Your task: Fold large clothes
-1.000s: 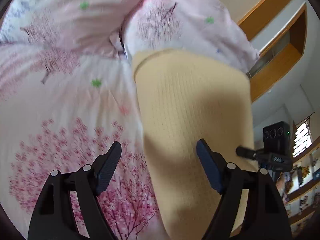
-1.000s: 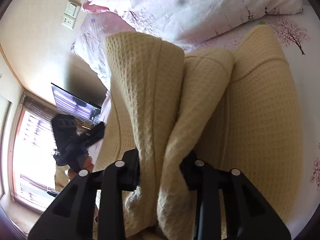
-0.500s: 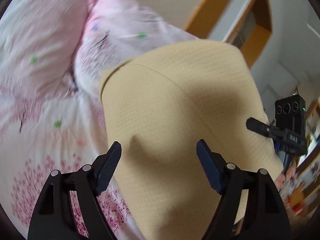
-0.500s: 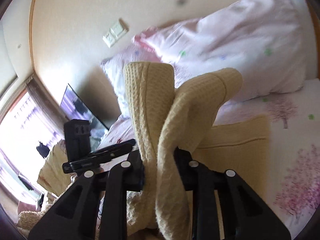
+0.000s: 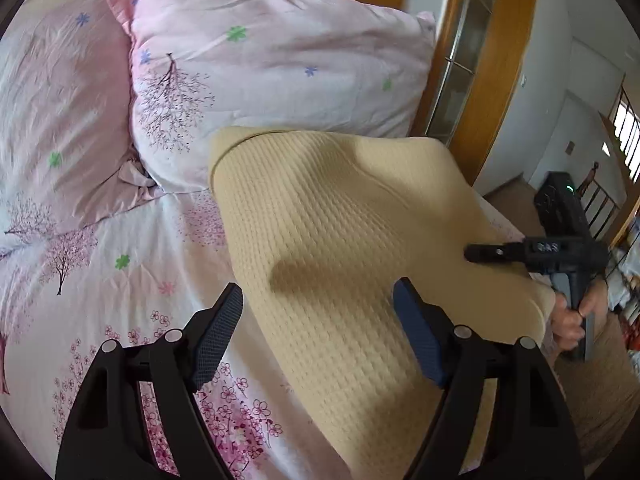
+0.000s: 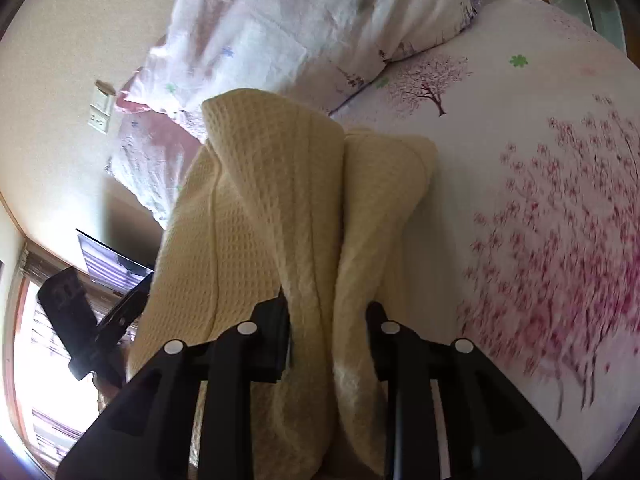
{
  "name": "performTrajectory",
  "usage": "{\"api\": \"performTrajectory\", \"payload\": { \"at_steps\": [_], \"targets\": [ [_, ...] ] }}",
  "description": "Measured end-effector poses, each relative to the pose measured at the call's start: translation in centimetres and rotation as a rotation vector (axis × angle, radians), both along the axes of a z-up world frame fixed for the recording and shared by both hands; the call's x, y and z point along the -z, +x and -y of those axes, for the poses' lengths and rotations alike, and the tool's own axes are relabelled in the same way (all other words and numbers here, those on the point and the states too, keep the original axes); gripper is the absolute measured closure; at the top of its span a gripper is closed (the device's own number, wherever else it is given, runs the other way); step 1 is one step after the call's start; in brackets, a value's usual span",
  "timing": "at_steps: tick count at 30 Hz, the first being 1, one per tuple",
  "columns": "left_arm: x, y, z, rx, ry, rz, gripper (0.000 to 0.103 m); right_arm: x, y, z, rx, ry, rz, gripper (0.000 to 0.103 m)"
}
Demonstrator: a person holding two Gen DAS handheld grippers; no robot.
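right tongs clamped on a bunched fold of the cream waffle garment, jaws just eased a little wider with cloth between them. left tongs wide apart, gripping nothing, garment lying on the bed just ahead and under them, pillow beyond. risk: bunch slips from the looser right grip, or the fold lands crooked since the left side is unpinned.

Both wrist views tilt down over the bed. Left view looks close across the yellow garment toward pillows, right tool far right. Right view sits against the garment; shared: garment, pillows, sheet.
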State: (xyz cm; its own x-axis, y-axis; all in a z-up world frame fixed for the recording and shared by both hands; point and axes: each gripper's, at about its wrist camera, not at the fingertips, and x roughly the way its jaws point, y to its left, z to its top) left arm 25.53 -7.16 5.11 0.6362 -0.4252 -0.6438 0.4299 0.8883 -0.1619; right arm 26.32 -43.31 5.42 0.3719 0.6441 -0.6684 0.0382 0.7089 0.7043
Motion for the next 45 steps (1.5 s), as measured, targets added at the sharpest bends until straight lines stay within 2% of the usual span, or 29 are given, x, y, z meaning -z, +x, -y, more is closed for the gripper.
{"api": "performTrajectory", "payload": {
  "at_steps": [1, 2, 4, 7, 9, 11, 12, 15, 17, 19, 22, 26, 30, 34, 36, 39, 41, 43, 45],
  "targets": [
    [0.1, 0.0, 0.2, 0.001, 0.005, 0.0, 0.025, 0.7, -0.1, 0.2, 0.004, 0.007, -0.018, 0.07],
    [0.3, 0.0, 0.4, 0.001, 0.012, 0.002, 0.024, 0.4, 0.2, -0.2, 0.007, -0.007, -0.015, 0.067],
    [0.6, -0.2, 0.9, 0.002, 0.041, 0.013, 0.024, -0.7, -0.3, -0.1, 0.006, -0.07, 0.0, 0.052],
    [0.2, -0.7, 1.0, -0.009, 0.075, 0.046, 0.024, -4.4, -1.4, 0.1, 0.064, -0.217, 0.07, 0.047],
    [0.3, -0.7, 1.0, -0.007, 0.083, 0.046, 0.024, -7.8, -2.3, 0.1, 0.144, -0.313, 0.193, 0.048],
    [0.4, -0.6, 1.0, -0.005, 0.072, 0.041, 0.024, -9.5, -2.7, -1.3, 0.116, -0.339, 0.255, 0.056],
    [0.5, -0.7, 1.1, -0.004, 0.071, 0.044, 0.024, -9.8, -2.7, -2.4, 0.07, -0.324, 0.266, 0.064],
    [0.6, -0.7, 1.5, -0.003, 0.075, 0.055, 0.024, -8.6, -1.7, -6.0, -0.06, -0.349, 0.211, 0.077],
    [0.8, -0.8, 1.8, 0.002, 0.089, 0.067, 0.024, -5.9, -0.4, -7.5, -0.103, -0.429, 0.105, 0.084],
    [1.2, -0.7, 2.2, 0.014, 0.098, 0.062, 0.023, -3.4, 0.9, -7.6, -0.117, -0.415, 0.006, 0.088],
    [1.9, -0.4, 2.6, 0.007, 0.068, 0.06, 0.023, -2.3, 1.7, -6.5, -0.086, -0.344, -0.033, 0.09],
    [1.4, -0.7, 1.8, -0.011, 0.011, 0.053, 0.024, -3.8, 0.3, -6.9, -0.094, -0.375, 0.038, 0.09],
    [0.0, -3.1, 1.2, -0.001, -0.024, 0.085, 0.024, -7.3, -3.1, -6.8, -0.082, -0.349, 0.151, 0.065],
    [-0.7, -5.9, 2.1, 0.014, -0.006, 0.121, 0.024, -8.7, -6.1, -7.4, -0.084, -0.357, 0.202, 0.064],
    [-0.6, -6.9, 2.7, 0.018, 0.007, 0.126, 0.024, -9.3, -8.1, -7.9, -0.085, -0.392, 0.223, 0.064],
    [-0.3, -8.5, 4.0, 0.031, 0.04, 0.164, 0.023, -9.2, -9.1, -8.3, -0.092, -0.449, 0.241, 0.064],
    [0.3, -9.1, 5.2, 0.06, 0.079, 0.178, 0.023, -8.1, -9.2, -8.6, -0.101, -0.483, 0.219, 0.064],
    [1.2, -9.3, 6.2, 0.085, 0.106, 0.172, 0.02, -6.5, -9.0, -8.5, -0.102, -0.489, 0.191, 0.064],
    [1.7, -9.6, 7.2, 0.086, 0.155, 0.207, 0.015, -5.7, -9.3, -8.4, -0.08, -0.479, 0.203, 0.064]
  ]
}}
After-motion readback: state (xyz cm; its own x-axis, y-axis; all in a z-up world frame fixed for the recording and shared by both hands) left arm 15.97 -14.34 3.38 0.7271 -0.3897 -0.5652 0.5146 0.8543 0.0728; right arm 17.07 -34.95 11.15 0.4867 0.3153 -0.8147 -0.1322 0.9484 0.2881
